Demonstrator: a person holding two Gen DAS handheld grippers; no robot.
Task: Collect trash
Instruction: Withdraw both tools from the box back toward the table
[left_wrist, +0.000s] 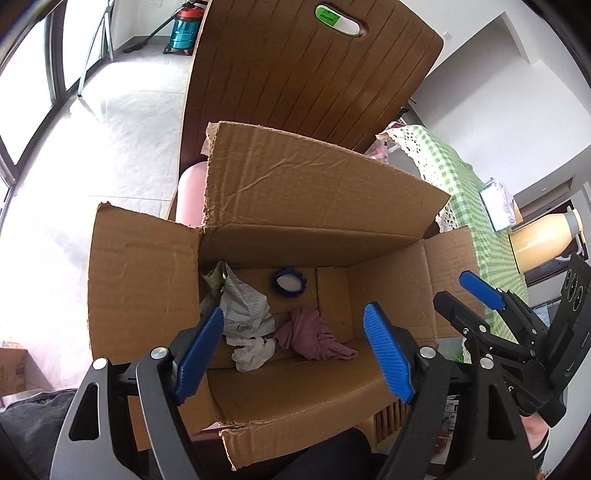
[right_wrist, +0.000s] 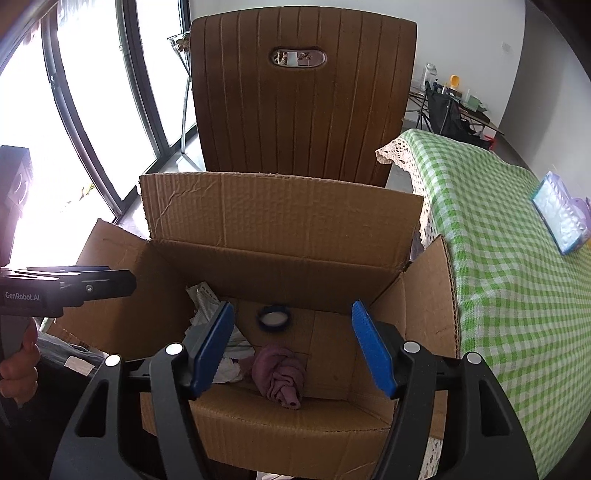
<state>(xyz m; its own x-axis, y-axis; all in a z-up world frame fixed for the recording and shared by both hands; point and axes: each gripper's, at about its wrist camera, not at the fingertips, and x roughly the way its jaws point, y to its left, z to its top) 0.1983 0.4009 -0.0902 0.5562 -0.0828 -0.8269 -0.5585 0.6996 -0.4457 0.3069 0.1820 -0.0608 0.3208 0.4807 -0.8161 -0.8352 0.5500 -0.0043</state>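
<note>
Both the left gripper (left_wrist: 295, 347) and right gripper (right_wrist: 295, 347) are held spread wide and empty above the cardboard box (left_wrist: 144, 280). Inside lie a purple cloth (left_wrist: 314, 334), white tissue (left_wrist: 255, 354), a printed wrapper (left_wrist: 245, 306) partly hidden behind a pad, and a blue lid (left_wrist: 290, 282).

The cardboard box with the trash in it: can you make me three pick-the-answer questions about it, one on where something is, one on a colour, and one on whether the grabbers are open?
1. Where is the pink cloth?
A. on the checked tablecloth
B. inside the cardboard box
C. on the chair

2. What colour is the round lid in the box?
A. blue
B. red
C. yellow

3. How are the left gripper and the right gripper?
A. both shut on trash
B. one holds the cloth
C. both open and empty

Answers: 1 B, the cloth lies on the box floor. 2 A, its rim is blue. 3 C, the jaws stand apart above the box with nothing between them.
</note>
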